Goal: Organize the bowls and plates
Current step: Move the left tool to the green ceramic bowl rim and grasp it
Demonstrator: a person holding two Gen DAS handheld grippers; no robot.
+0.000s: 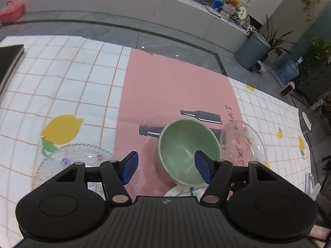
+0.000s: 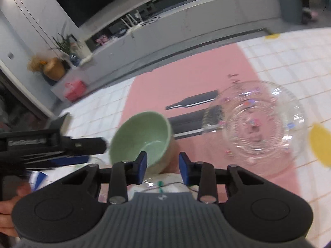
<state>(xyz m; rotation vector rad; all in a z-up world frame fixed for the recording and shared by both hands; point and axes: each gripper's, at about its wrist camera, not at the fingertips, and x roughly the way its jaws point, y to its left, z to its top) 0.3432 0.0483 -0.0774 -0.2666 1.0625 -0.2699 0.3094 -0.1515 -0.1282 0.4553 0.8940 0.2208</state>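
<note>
Left claw (image 1: 164, 166) hangs spread, its right pad inside the green bowl (image 1: 182, 144) and its left pad outside the rim, gripping nothing. Right claw (image 2: 163, 163) stands partly open just behind that bowl, pads seemingly clear though blurred. I see glass dishes (image 1: 242, 142) flanking it on the worktop (image 1: 62, 78).

So the bowl (image 1: 186, 153) sits on the placemat (image 1: 178, 91) mid-bench, with a glass bowl (image 1: 242, 142) just beside it on its right, straddling the mat's right edge. A glass plate (image 1: 70, 161) lies off the mat toward the bench's left.
</note>
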